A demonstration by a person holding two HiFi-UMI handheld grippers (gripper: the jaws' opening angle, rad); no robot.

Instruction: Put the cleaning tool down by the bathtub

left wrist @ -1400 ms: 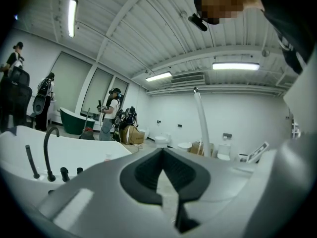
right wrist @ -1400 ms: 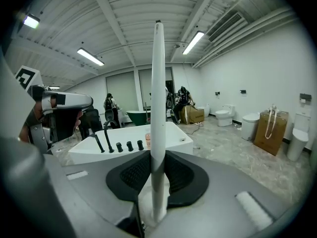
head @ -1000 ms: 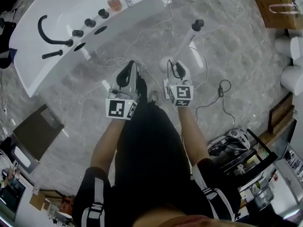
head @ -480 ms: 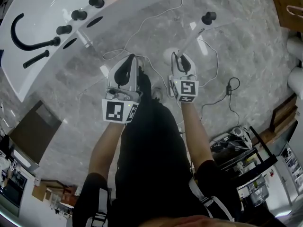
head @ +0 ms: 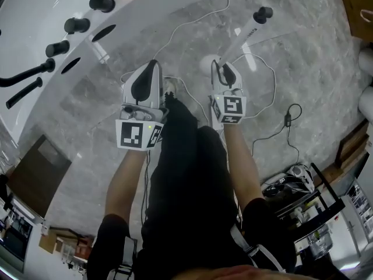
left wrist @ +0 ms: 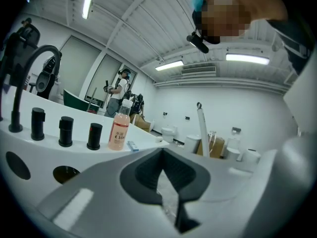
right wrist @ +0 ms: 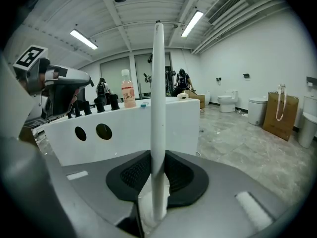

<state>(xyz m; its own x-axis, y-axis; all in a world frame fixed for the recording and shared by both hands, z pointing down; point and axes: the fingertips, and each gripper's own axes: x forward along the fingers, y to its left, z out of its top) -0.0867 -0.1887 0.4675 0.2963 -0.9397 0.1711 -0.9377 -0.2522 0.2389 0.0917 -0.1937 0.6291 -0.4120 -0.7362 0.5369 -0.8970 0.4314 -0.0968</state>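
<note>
Since a second ago the bathtub (head: 41, 13) has slid up and left in the head view, the left gripper (head: 151, 66) has its jaws together on nothing, and the right gripper (head: 223, 67) pinches the white handle of the cleaning tool (head: 246, 35), which sticks out beyond its jaws above the floor.

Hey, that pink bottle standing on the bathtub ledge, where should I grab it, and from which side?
Grip the pink bottle round its straight middle, below the white cap, coming in level from the floor side. It stands upright on the bathtub ledge, and the black knobs stand close on one side.
</note>
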